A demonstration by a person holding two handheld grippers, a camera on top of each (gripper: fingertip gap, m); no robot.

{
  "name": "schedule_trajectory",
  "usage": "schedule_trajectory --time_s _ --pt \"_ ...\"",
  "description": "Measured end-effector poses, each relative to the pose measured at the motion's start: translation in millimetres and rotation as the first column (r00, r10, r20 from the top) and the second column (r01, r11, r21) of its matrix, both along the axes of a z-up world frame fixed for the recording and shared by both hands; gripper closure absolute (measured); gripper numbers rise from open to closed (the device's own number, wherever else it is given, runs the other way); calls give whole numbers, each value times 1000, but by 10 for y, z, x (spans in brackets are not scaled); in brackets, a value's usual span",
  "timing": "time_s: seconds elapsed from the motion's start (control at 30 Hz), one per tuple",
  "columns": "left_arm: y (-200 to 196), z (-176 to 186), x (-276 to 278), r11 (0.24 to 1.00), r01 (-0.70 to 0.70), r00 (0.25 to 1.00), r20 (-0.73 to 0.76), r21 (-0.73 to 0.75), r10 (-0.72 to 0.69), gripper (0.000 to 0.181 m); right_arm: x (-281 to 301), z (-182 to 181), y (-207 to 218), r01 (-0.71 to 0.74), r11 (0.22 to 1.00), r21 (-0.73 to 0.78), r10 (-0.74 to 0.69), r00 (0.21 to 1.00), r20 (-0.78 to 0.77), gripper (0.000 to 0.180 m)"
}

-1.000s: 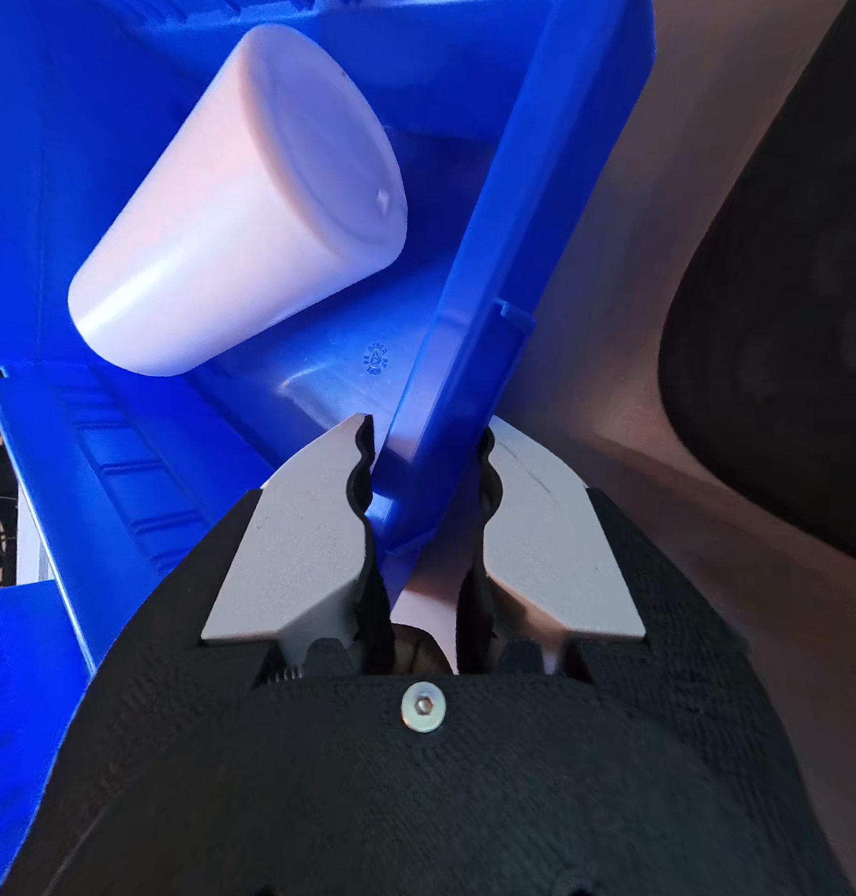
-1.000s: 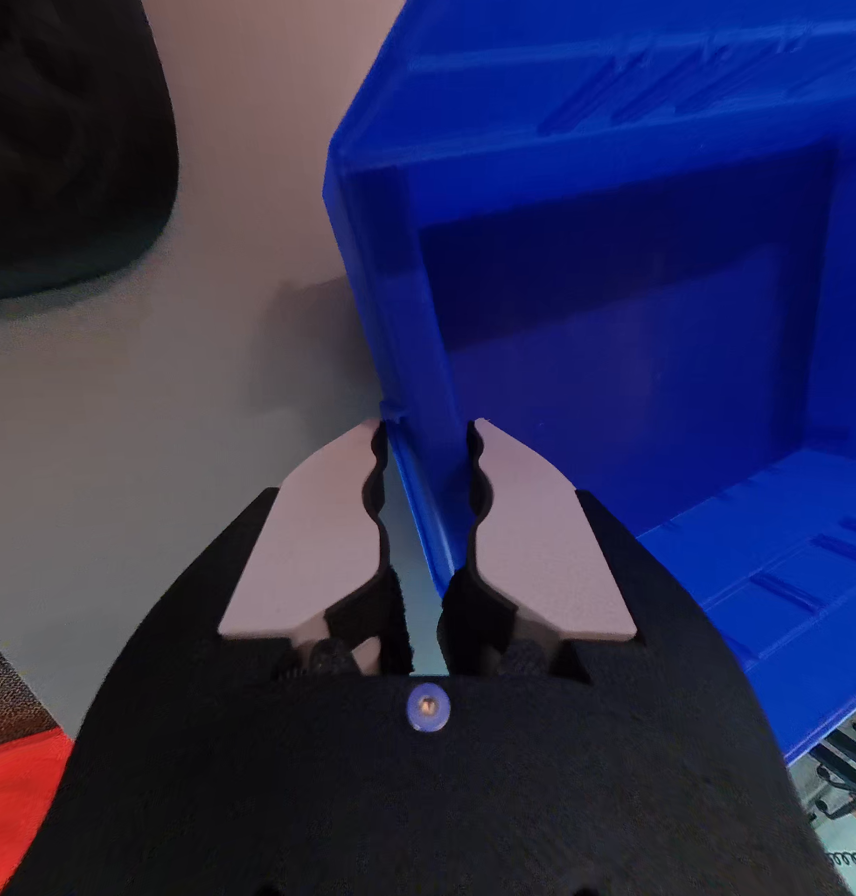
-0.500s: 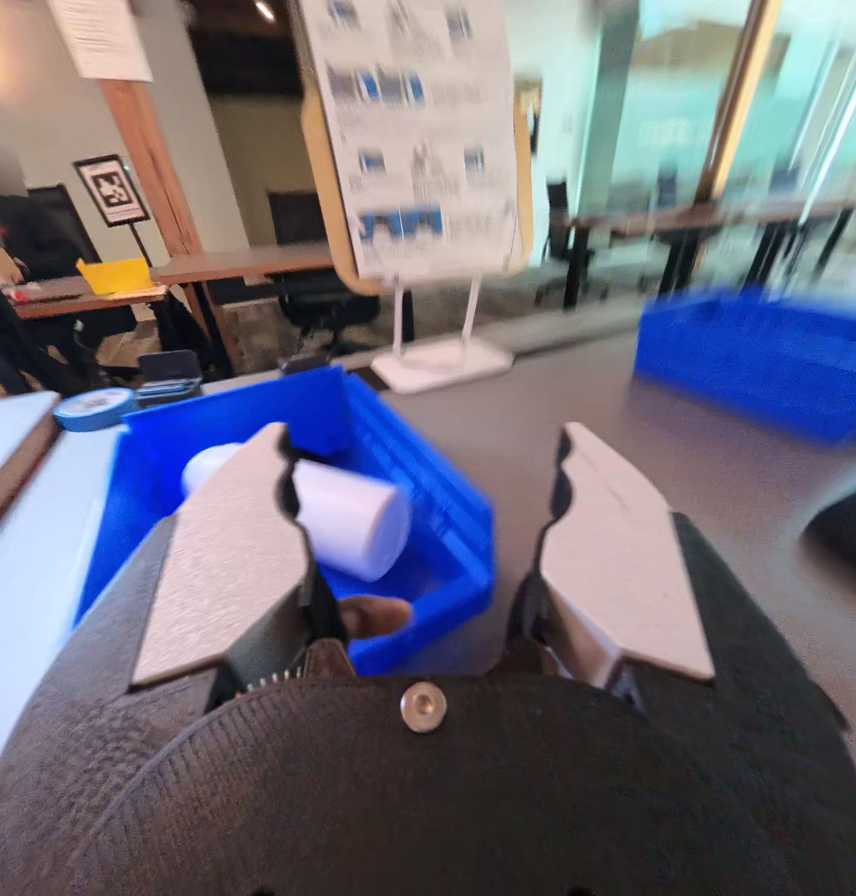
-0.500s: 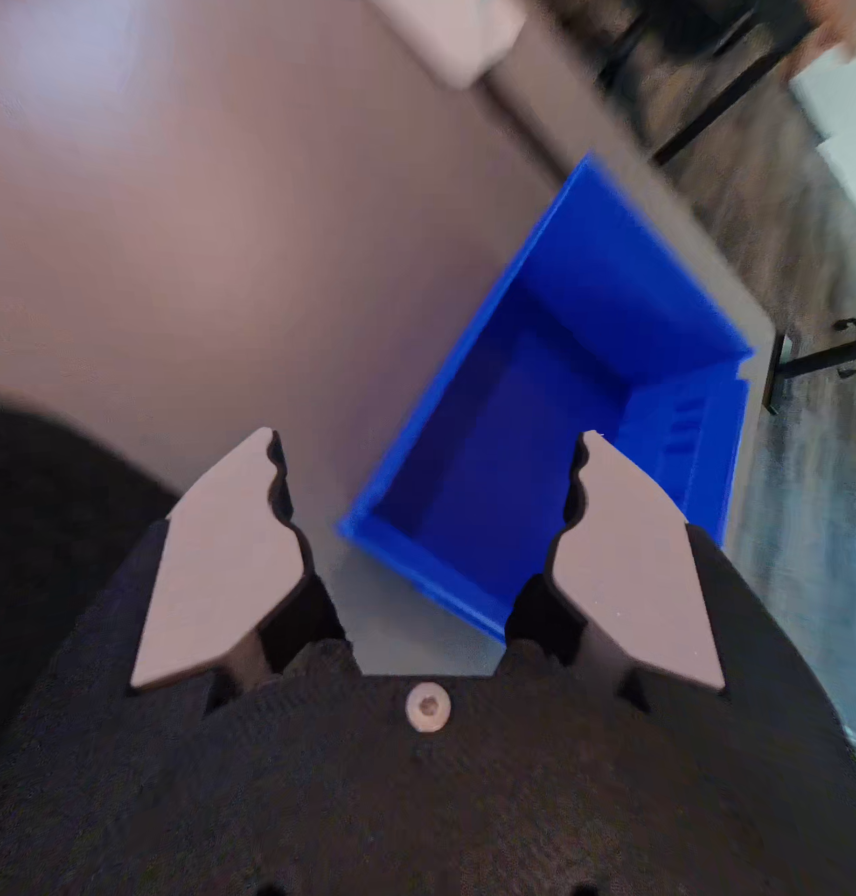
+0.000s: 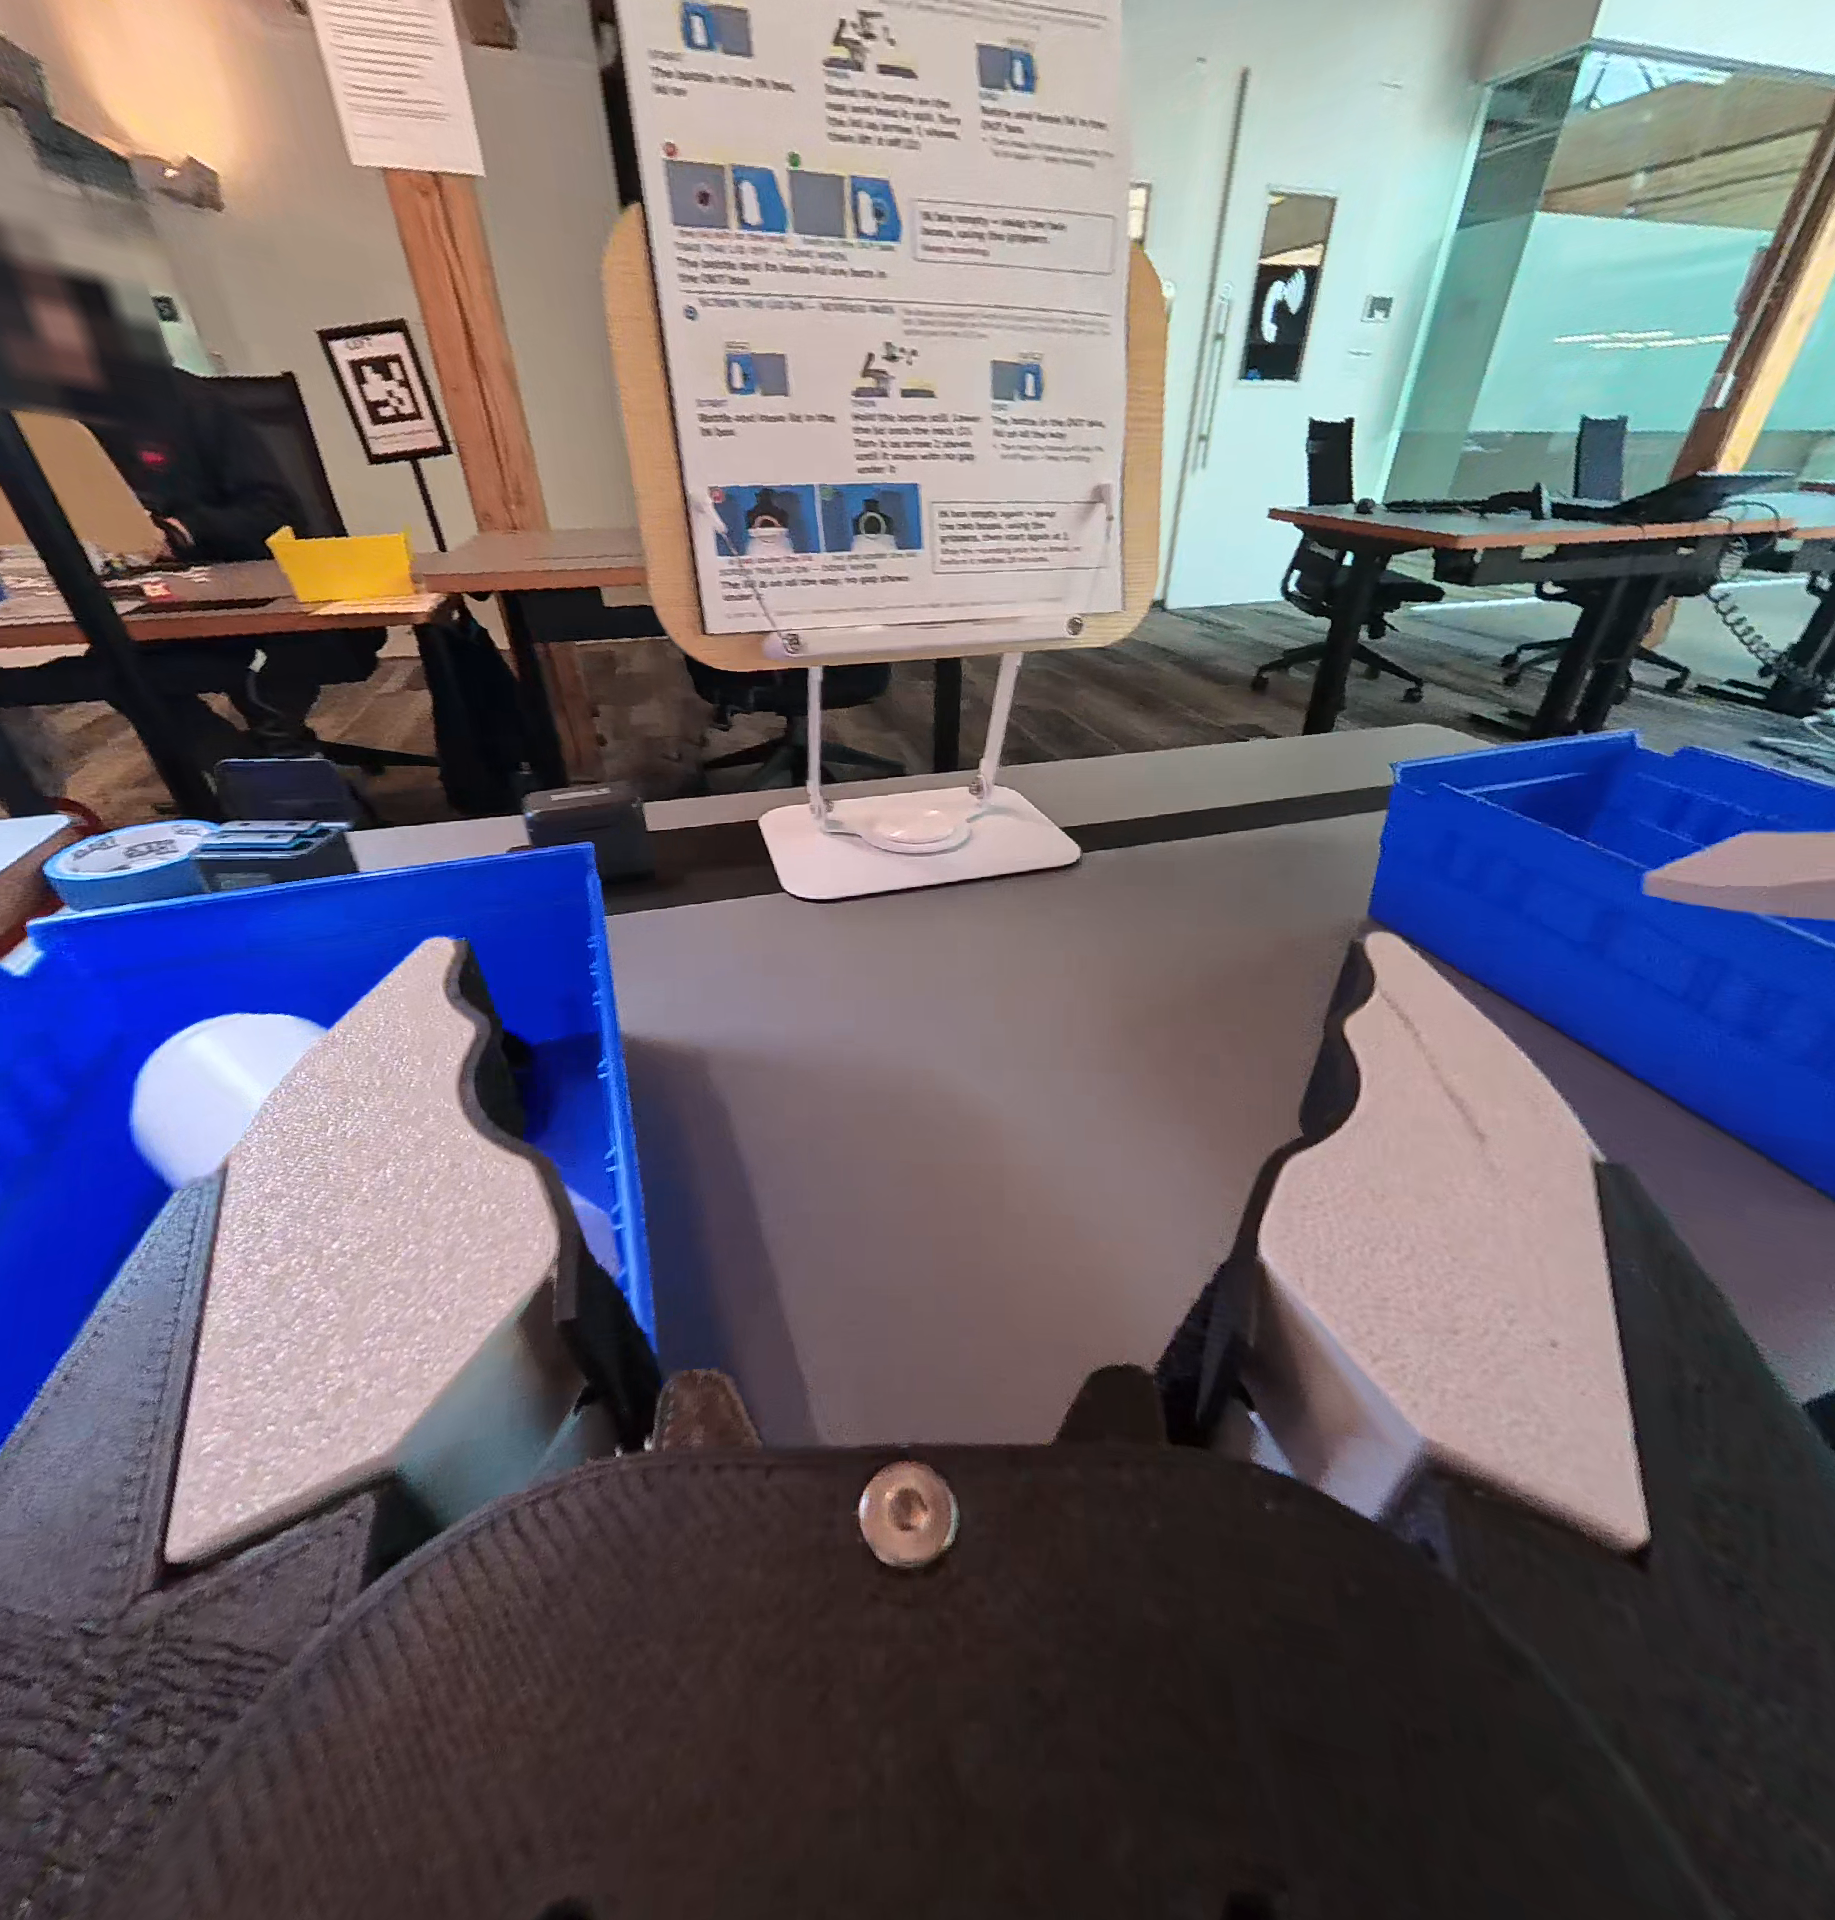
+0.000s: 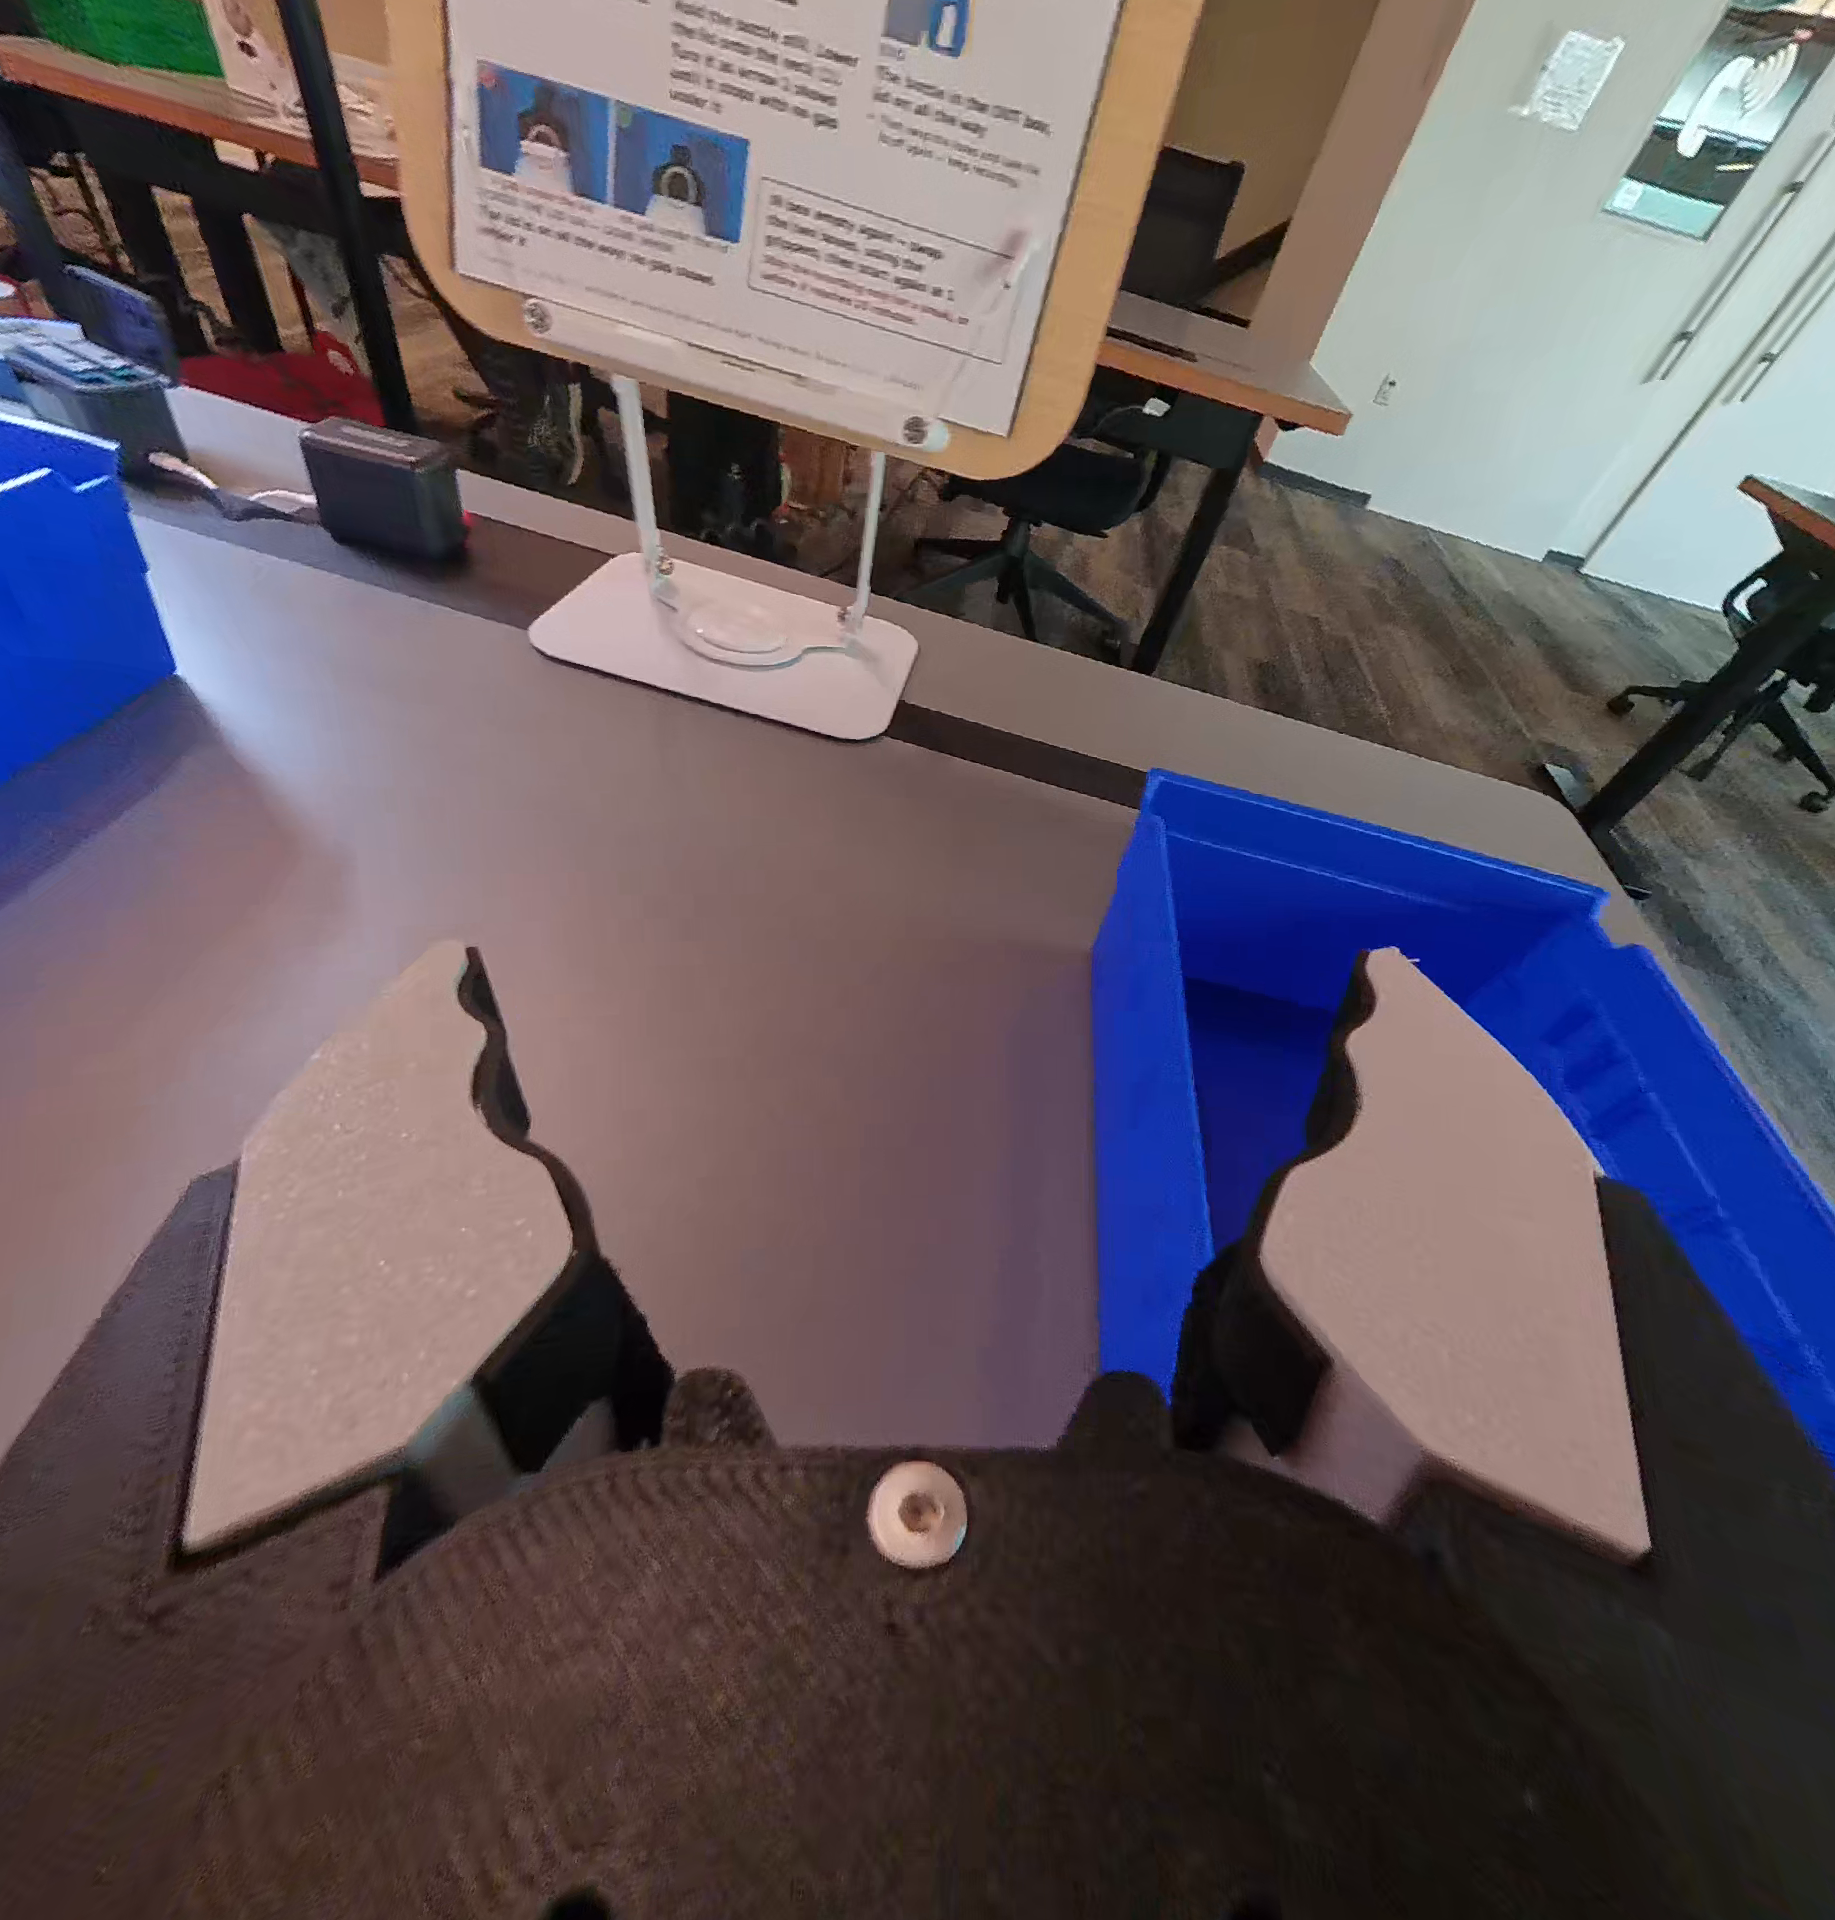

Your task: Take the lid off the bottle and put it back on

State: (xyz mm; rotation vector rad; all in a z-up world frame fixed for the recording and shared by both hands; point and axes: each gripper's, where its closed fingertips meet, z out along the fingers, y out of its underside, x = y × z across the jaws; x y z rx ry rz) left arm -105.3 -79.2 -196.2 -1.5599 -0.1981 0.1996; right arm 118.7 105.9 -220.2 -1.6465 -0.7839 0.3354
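With both tools spread wide and empty, step in hand looks like the first reach for the bottle; nothing gripped yet.

L tool (image 5: 908, 982): jaws wide apart, hovering over the counter (image 5: 944, 1091) w/ its left finger (image 5: 373, 1226) over the left blue bin (image 5: 321, 925). White bottle (image 5: 201, 1091) lies on its side inside that bin, mostly hidden behind the finger. Can't tell where the lid end is from here.

R tool (image 6: 918, 992): also wide open, holding nothing. Its right finger (image 6: 1443, 1247) sits over the near wall of the right blue bin (image 6: 1141, 1091), which looks empty as far as visible. R tool tip (image 5: 1765, 883) also shows at the edge of the left cam.

How I'd do it:
- swing L tool left and tip down into the bin, approach across the bottle body, not along it
- round + smooth, prob rolls; close square on the middle, jaws straddling the widest part
- watch the bin wall, finger is close to it already
- lift, stand it upright on the bare counter between the bins
- L holds body, R takes lid. Keep R clear till bottle is steady

Sign stand (image 6: 726, 655) at the back is well apart, no conflict.
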Motion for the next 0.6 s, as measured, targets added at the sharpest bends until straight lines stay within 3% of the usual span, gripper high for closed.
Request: schedule_trajectory --time_s 0.3,0.4,0.5,0.6 --pt "286 -136 386 992 122 992 3 -33 -122 36 -130 12 -43 -23 1000 4 23 999 -39 34" --pt "563 -394 612 969 222 975 58 -110 -217 36 -322 -18 -93 -98 995 -13 96 987 -130 34" --pt "862 -756 618 950 227 973 93 -212 -212 36 -601 -335 -130 -204 973 -110 182 966 -185 34" --pt "1067 -1107 433 942 138 990 68 -306 -123 36 -732 -792 -45 -209 954 -216 182 974 -138 34"
